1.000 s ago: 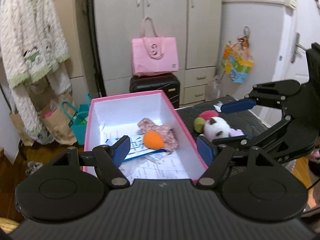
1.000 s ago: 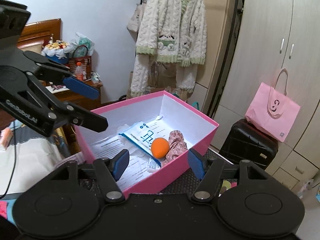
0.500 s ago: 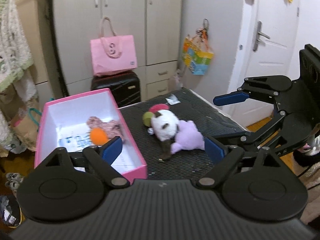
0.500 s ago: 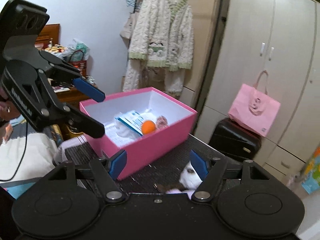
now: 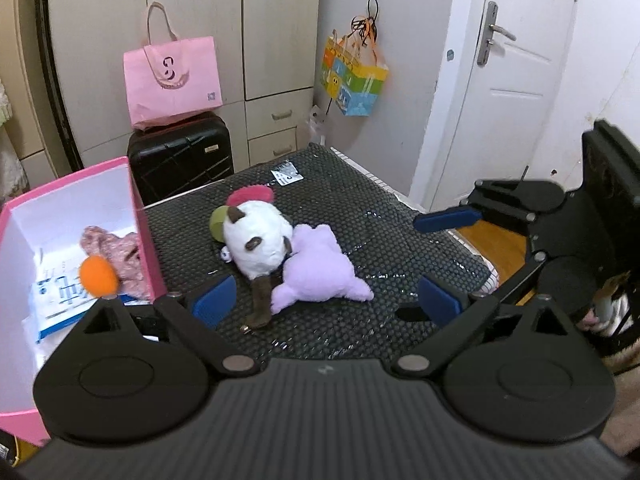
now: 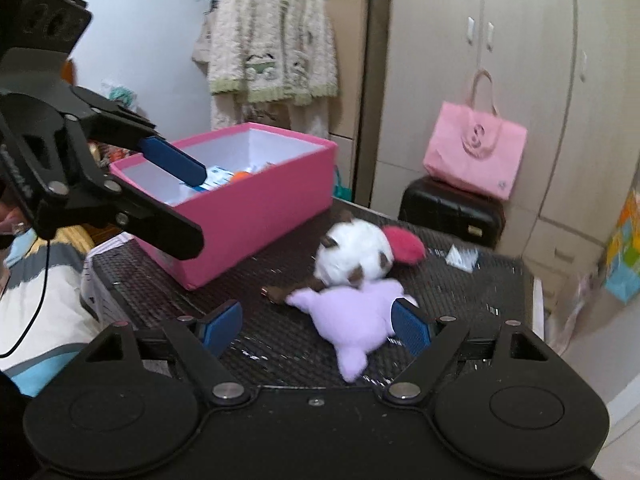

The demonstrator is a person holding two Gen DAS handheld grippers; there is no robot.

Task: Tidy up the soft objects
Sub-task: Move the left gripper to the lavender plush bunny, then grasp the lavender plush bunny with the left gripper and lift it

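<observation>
Both tongs had swung off the pink box (image 5: 132, 196) and onto the toy pile over the last second. A second ago both views were centred on the box interior; at this moment they looked down at the mesh-covered tabletop (image 5: 360, 208) beside it.

Left tongs (image 5: 326, 300): jaws had just been opening and stood wide, nothing between the pads, hovering in front of the white plush (image 5: 256, 240) and the purple plush (image 5: 316, 268).

Right tongs (image 6: 316, 326): jaws had also just been opening, fairly wide. Purple plush (image 6: 352, 320) lay in front of the gap, the right pad partly covering it; no squeeze visible, so I read it as not gripped.

Toy positions: white plush rested on the tabletop, touching the purple one, with a red-pink piece (image 5: 250, 194) and a green piece (image 5: 218, 222) tucked behind its head. All lay just beside the box, outside it.

Already in the box: orange ball (image 5: 98, 278) and a floral cloth item (image 5: 116, 254), on some paper.

Read: the drop-off looked finished and the next pick was being set up. Purple plush seemed the likely right-side target and the white plush the left's. Risk: the two toys overlapped, so one could drag the other.
</observation>
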